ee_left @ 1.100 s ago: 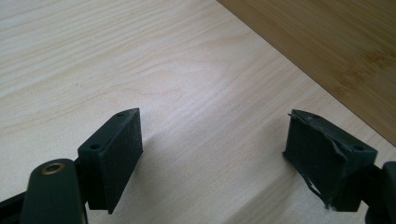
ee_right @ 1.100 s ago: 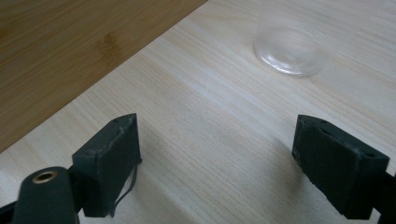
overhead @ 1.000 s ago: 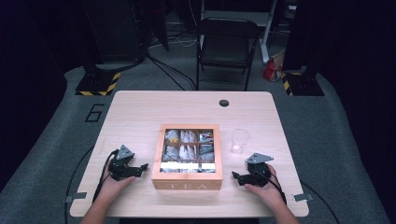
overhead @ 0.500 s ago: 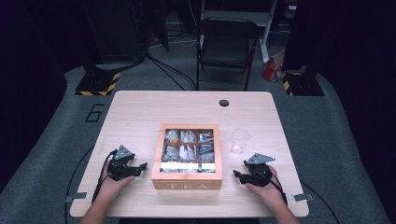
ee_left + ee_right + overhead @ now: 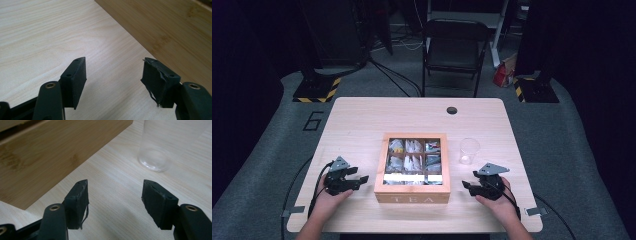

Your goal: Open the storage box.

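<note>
A wooden tea box [image 5: 412, 196] marked TEA stands at mid-table, its clear lid showing several compartments of tea bags. My left gripper [image 5: 361, 181] rests on the table just left of the box, pointing at its side wall [image 5: 170, 30]. Its jaws [image 5: 115, 72] have just been closing but stand open over bare wood, with nothing between them. Right of the box lies my right gripper [image 5: 467, 186], pointing toward the box wall [image 5: 50, 152]. It [image 5: 115, 192] has also narrowed a little and is open and empty. A clear plastic cup [image 5: 469, 151] stands upright beyond it [image 5: 155, 152].
The light wooden table [image 5: 362, 125] has a round cable hole [image 5: 452, 110] near its far edge. A black folding chair [image 5: 454, 47] stands behind the table. A hand holds each gripper near the front edge.
Both grippers' jaws look slightly narrower than a second ago. The hands, the box and the cup have kept their places.
</note>
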Demonstrator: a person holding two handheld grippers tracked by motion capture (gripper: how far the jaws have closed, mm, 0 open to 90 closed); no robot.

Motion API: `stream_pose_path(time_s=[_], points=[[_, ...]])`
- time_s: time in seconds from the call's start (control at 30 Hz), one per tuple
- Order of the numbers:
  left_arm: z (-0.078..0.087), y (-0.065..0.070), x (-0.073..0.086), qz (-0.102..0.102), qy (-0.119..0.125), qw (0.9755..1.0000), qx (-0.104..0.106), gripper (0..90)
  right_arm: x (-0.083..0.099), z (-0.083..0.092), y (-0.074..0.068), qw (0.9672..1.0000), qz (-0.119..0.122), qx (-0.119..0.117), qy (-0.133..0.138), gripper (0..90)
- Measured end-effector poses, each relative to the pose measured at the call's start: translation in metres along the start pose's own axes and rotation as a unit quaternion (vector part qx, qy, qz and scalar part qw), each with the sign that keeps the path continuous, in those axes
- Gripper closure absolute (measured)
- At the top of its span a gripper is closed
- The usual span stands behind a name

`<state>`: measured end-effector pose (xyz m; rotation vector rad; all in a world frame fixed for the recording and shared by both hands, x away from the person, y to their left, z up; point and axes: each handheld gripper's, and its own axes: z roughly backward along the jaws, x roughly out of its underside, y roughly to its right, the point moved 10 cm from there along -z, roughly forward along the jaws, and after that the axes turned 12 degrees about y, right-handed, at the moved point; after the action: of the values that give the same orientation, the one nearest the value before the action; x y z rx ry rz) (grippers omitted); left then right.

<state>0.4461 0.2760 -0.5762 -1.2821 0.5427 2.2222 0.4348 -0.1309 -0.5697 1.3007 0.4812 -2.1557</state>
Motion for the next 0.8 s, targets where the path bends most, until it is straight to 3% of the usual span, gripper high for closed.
stream_pose_path(time_s=[0.33,0.57,0.8], points=[[0.010,0.007,-0.014,0.003,0.009,0.9999,0.006,39.4,-0.013,0.008,-0.014,0.9997,-0.007,-0.022,-0.011,38.7],[0.016,0.015,-0.023,-0.005,0.006,0.9999,0.014,39.2,-0.031,0.021,-0.018,0.9996,-0.007,-0.025,0.011,39.2],[0.025,0.026,-0.034,-0.008,0.017,0.9995,0.025,38.7,-0.033,0.028,-0.021,0.9995,-0.007,-0.030,0.008,40.0]])
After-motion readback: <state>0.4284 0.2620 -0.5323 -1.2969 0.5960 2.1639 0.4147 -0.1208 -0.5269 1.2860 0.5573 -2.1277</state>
